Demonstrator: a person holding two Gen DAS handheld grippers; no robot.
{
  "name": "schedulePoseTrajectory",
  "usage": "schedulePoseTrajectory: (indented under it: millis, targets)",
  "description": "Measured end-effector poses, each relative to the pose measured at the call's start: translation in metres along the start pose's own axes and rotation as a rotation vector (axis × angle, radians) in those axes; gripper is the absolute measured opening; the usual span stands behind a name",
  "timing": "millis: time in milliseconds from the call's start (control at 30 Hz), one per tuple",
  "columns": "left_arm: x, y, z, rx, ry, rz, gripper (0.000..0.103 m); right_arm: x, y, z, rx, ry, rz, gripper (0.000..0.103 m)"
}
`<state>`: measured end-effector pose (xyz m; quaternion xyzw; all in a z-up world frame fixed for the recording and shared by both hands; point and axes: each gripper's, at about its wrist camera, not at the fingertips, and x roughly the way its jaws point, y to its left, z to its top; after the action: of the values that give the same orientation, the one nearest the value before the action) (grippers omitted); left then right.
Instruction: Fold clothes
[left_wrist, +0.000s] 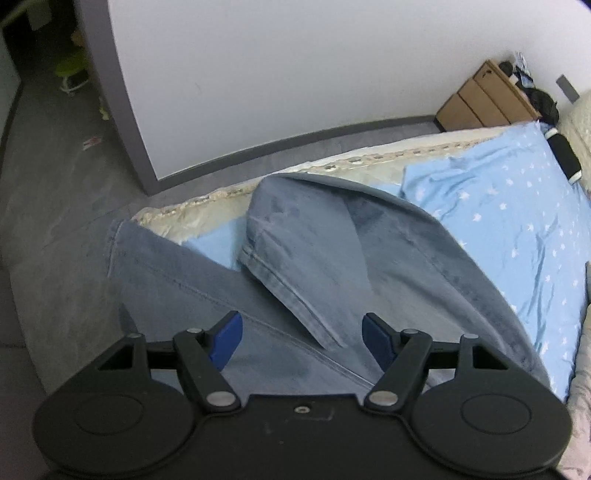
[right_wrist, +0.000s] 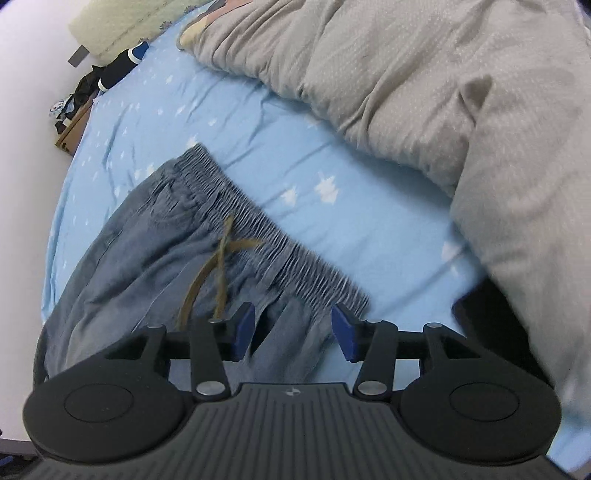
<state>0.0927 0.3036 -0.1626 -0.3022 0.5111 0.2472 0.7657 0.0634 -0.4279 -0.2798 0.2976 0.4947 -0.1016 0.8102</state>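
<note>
Denim blue trousers (right_wrist: 155, 236) lie lengthwise between both claws: right gripper (right_wrist: 293, 328) gapes empty above the elastic waistband (right_wrist: 258, 229); left gripper (left_wrist: 302, 341) gapes empty over the legs.

We note light-blue star-print bedsheet (right_wrist: 369, 218), rumpled grey duvet (right_wrist: 424, 74) heaped on it. Cardboard boxes (left_wrist: 480, 98) against white wall (left_wrist: 277, 74). Black bottle (left_wrist: 565, 153) on sheet near pale pillow (right_wrist: 110, 29). Grey floor (left_wrist: 48, 192).

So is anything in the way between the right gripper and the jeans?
No, nothing visible. The right gripper is open just above the jeans, near the elastic waistband. The grey duvet lies off to the side.
</note>
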Motion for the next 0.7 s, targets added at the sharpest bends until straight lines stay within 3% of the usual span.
schedulePoseTrajectory:
  millis: [167, 233, 300, 433, 700]
  targets:
    - [0.041, 0.031, 0.048, 0.073, 0.077, -0.067, 0.068, -0.005, 0.059, -0.065, 0.06, -0.006, 0.016, 0.05]
    - [0.051, 0.029, 0.064, 0.193, 0.092, -0.071, 0.067, -0.002, 0.09, -0.098, 0.125, -0.006, 0.045, 0.05]
    - [0.055, 0.028, 0.073, 0.279, 0.111, -0.098, 0.067, 0.003, 0.123, -0.13, 0.182, 0.003, 0.083, 0.05]
    - [0.053, 0.033, 0.078, 0.353, 0.162, -0.154, 0.067, 0.015, 0.191, -0.176, 0.237, 0.056, 0.153, 0.049]
    - [0.041, 0.053, 0.082, 0.432, 0.151, -0.168, 0.067, 0.055, 0.285, -0.222, 0.056, 0.235, 0.309, 0.049]
